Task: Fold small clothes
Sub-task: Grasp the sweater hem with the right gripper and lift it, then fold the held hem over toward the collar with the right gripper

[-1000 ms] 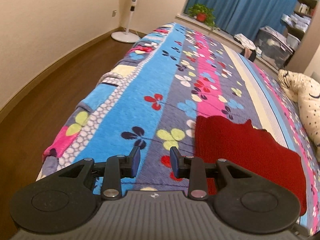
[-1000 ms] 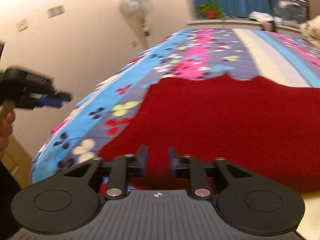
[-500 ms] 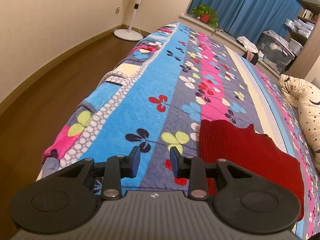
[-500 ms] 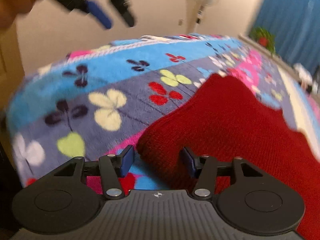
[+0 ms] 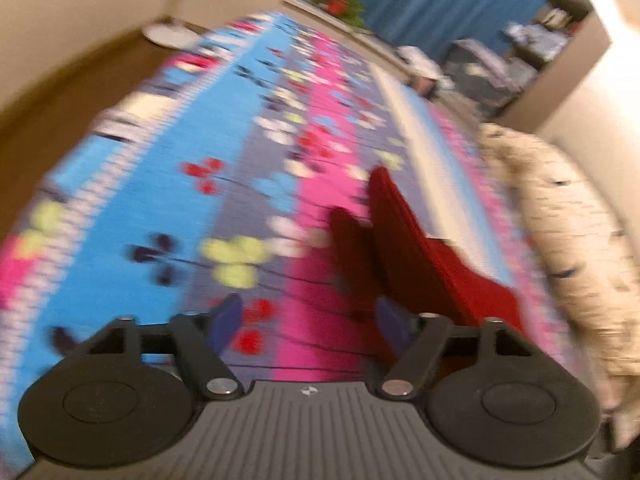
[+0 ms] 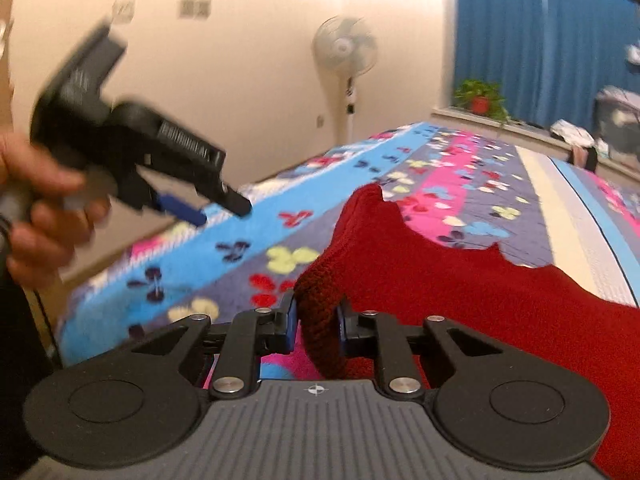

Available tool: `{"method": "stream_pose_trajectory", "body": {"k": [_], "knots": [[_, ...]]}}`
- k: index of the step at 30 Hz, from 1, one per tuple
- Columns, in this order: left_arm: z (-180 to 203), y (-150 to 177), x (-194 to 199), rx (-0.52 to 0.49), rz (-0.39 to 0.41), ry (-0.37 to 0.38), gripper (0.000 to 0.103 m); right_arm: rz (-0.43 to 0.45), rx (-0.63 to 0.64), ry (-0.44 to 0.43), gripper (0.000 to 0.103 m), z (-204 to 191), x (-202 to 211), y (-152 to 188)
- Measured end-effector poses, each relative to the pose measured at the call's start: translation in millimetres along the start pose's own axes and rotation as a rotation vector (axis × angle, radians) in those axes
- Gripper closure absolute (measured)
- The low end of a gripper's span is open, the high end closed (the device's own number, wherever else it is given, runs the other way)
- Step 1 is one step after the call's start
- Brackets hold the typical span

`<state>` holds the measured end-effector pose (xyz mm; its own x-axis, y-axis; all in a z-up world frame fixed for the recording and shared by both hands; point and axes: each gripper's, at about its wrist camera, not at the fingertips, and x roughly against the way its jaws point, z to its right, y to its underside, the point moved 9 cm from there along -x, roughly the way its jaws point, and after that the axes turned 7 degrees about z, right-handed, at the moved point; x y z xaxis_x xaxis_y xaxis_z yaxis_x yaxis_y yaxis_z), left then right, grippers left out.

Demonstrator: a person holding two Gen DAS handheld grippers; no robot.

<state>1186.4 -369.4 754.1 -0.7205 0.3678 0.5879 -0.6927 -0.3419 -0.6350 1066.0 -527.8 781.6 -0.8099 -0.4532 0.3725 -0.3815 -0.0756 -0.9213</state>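
Note:
A red knitted garment (image 6: 460, 280) lies on the flowered blanket (image 6: 248, 220) of a bed. My right gripper (image 6: 318, 316) is at the garment's near left corner. Its jaws are closing, and the pads press a raised fold of the red knit between them. In the left wrist view, which is blurred, the garment (image 5: 424, 252) lies ahead to the right. My left gripper (image 5: 308, 320) hangs over the blanket (image 5: 168, 168) with its jaws opening wide and nothing between them. The right wrist view shows a hand (image 6: 36, 200) holding the left gripper (image 6: 212, 210) in the air at the left.
A cream patterned pillow (image 5: 560, 220) lies along the bed's right side. A standing fan (image 6: 346, 52) and bare wooden floor (image 5: 60, 100) are left of the bed. A potted plant (image 6: 480, 98), blue curtains (image 6: 540, 32) and storage boxes (image 5: 488, 68) stand beyond the far end.
My right gripper has closed on the garment's corner and lifted it off the blanket. My left gripper's jaws have spread wide, and its view has swung right over the bed.

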Motion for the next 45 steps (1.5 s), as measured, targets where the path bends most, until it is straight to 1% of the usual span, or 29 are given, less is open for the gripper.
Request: {"method": "stream_pose_trajectory", "body": {"k": [3,4,5,7,9,11,13,14,16,18,19,20,21,22,23,25,27,29,31,33,34,36,37,38,40,41,42,44,45], "knots": [[34,2,-23,0.067,-0.082,0.188,0.014,0.016,-0.053,-0.016,0.084,13,11,-3],[45,3,-31,0.077,-0.102,0.219,0.007,0.025,-0.058,-0.018,0.084,14,13,-3],[51,3,-39,0.079,-0.109,0.224,0.0,0.032,-0.064,-0.024,0.084,14,14,-2],[63,3,-58,0.062,-0.124,0.209,0.0,0.037,-0.068,-0.038,0.084,14,14,2],[70,9,-76,0.054,-0.166,0.195,0.0,0.033,-0.059,-0.05,0.084,11,11,6],[73,15,-94,0.022,-0.206,0.182,0.0,0.029,-0.038,-0.061,0.084,8,11,7],[69,20,-117,-0.035,-0.222,0.115,0.0,0.033,-0.027,-0.069,0.084,6,9,7],[63,22,-128,-0.035,-0.231,0.085,0.0,0.032,-0.033,-0.075,0.084,7,8,7],[51,23,-144,0.024,-0.263,0.104,0.001,0.027,-0.036,-0.086,0.084,7,7,9],[48,22,-158,0.073,-0.282,0.151,0.006,0.024,-0.022,-0.095,0.084,6,6,10],[49,23,-164,0.086,-0.289,0.171,0.015,0.021,-0.017,-0.1,0.084,5,6,11],[47,22,-170,0.086,-0.288,0.17,0.03,0.018,-0.012,-0.104,0.084,3,6,12],[42,21,-176,0.081,-0.283,0.146,0.038,0.015,-0.006,-0.107,0.084,2,6,13],[37,22,-182,0.088,-0.288,0.133,0.052,0.013,-0.002,-0.107,0.084,0,7,13],[35,24,-184,0.105,-0.294,0.138,0.057,0.012,-0.001,-0.108,0.085,-1,8,12],[35,17,-181,0.077,-0.272,0.14,0.066,0.004,0.001,-0.106,0.085,-3,7,11],[36,2,-166,0.108,-0.226,0.185,0.07,-0.003,0.006,-0.108,0.085,-9,6,9],[36,-16,-140,0.167,-0.162,0.229,0.08,0.015,0.03,-0.121,0.085,-22,9,0],[34,-35,-105,0.187,-0.092,0.26,0.08,0.044,0.046,-0.14,0.085,-39,13,-17],[30,-49,-66,0.137,-0.005,0.238,0.08,0.077,0.027,-0.189,0.085,-56,22,-34],[25,-53,-49,0.148,0.027,0.236,0.08,0.103,0.026,-0.221,0.085,-68,28,-44],[10,-54,-21,0.191,0.065,0.219,0.08,0.124,0.002,-0.264,0.085,-86,35,-57],[2,-49,-14,0.203,0.074,0.189,0.08,0.117,-0.035,-0.281,0.085,-92,34,-59],[-6,-42,-12,0.201,0.064,0.142,0.08,0.101,-0.08,-0.294,0.085,-95,32,-60],[-16,-31,-19,0.172,0.018,0.035,0.078,0.063,-0.133,-0.29,0.086,-97,24,-52],[-19,-28,-23,0.165,-0.008,0.007,0.076,0.05,-0.143,-0.278,0.086,-94,21,-48],[-19,-25,-27,0.17,-0.027,-0.003,0.073,0.035,-0.164,-0.26,0.086,-88,19,-43],[-14,-24,-27,0.184,-0.029,-0.001,0.055,0.012,-0.24,-0.22,0.086,-67,18,-38],[-9,-26,-22,0.182,-0.014,0.008,0.05,0.011,-0.266,-0.2,0.086,-56,20,-39]]}}
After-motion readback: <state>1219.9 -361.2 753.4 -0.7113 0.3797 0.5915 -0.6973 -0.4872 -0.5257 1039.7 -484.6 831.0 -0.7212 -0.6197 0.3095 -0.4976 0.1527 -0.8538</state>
